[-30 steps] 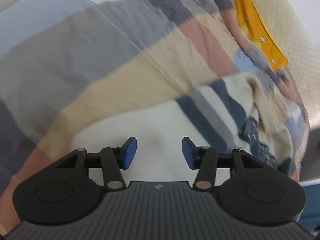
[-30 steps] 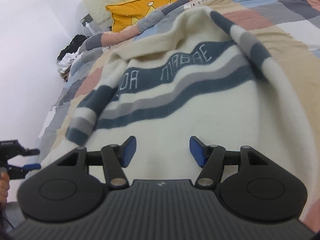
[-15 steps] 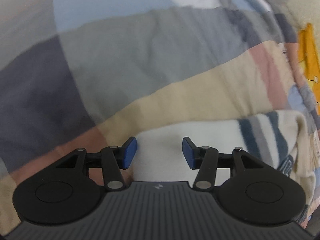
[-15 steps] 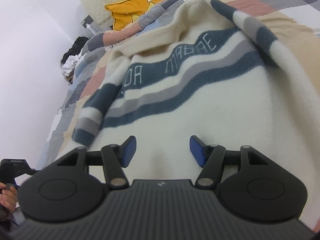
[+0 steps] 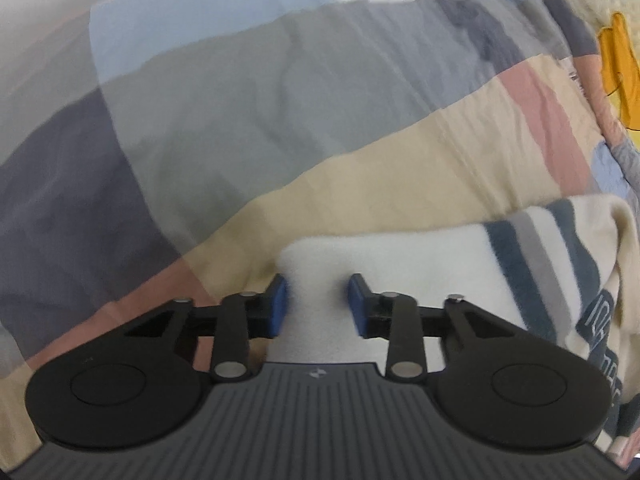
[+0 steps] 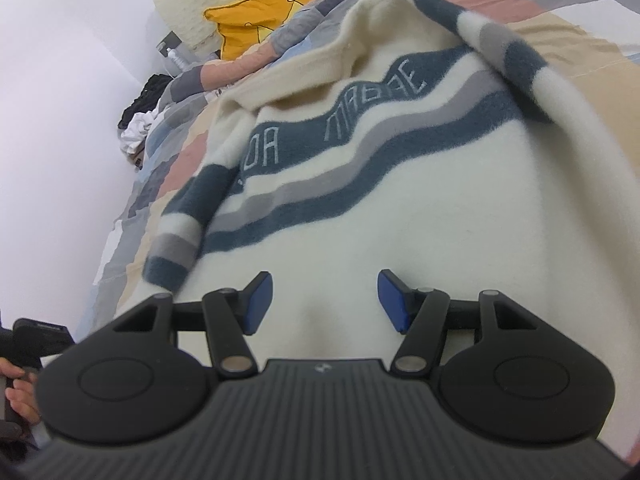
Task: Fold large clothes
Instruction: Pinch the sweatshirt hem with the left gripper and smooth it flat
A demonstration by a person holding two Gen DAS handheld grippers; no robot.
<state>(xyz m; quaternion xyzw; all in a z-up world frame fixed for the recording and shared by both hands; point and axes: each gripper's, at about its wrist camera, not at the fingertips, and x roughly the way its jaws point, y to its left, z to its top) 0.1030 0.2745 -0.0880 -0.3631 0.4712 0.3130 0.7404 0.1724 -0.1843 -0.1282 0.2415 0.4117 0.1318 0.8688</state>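
A cream fleece sweater [image 6: 440,216] with dark blue and grey wavy stripes and lettering lies spread on a bed. Both sleeves are folded in over its body. My right gripper [image 6: 325,300] is open and empty, low over the sweater's plain lower part. In the left wrist view the sweater's cream hem corner [image 5: 384,256] lies between the blue pads of my left gripper [image 5: 318,305]. Its jaws stand apart around the cloth without pinching it.
The bed is covered by a patchwork quilt [image 5: 240,120] in grey, blue, tan and pink. A yellow pillow [image 6: 280,4] lies at the head, by a white wall. Dark and white clothes [image 6: 140,120] are piled at the bed's far left edge.
My left gripper has swung left from over the sweater's body to its hem corner, and its jaws have narrowed a little. My right gripper has moved slightly forward over the sweater.
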